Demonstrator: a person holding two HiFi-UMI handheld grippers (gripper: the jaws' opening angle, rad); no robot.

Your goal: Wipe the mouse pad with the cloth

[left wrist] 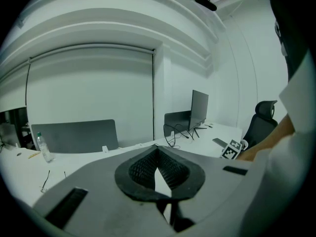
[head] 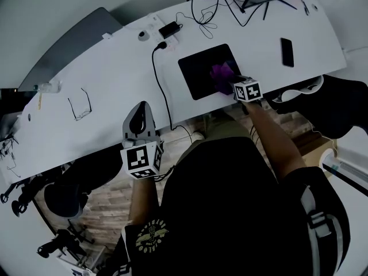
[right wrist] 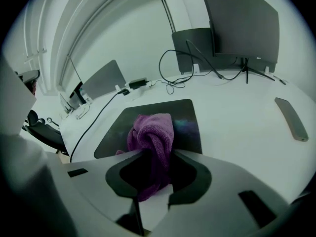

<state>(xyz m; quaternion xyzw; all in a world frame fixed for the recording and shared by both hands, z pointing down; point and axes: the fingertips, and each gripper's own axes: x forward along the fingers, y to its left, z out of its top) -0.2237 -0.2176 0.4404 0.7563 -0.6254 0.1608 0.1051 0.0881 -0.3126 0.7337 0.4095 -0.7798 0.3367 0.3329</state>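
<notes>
Purple cloth [right wrist: 153,127] gripped by right tool [right wrist: 157,152] | on mouse pad [right wrist: 186,113] edge | left tool [left wrist: 158,153] closed

White curved desk [head: 109,82], wood-plank floor [head: 112,203], grey divider panel [head: 69,48], black office chair [left wrist: 261,118], white walls [left wrist: 89,88]

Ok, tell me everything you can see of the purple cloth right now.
The purple cloth looks like soft terry microfibre, bunched and twisted into a wad. The right gripper is shut on it, a tail trailing back between the jaws. The wad sits over the near edge of the black mouse pad; contact with the pad isn't clear.
</notes>
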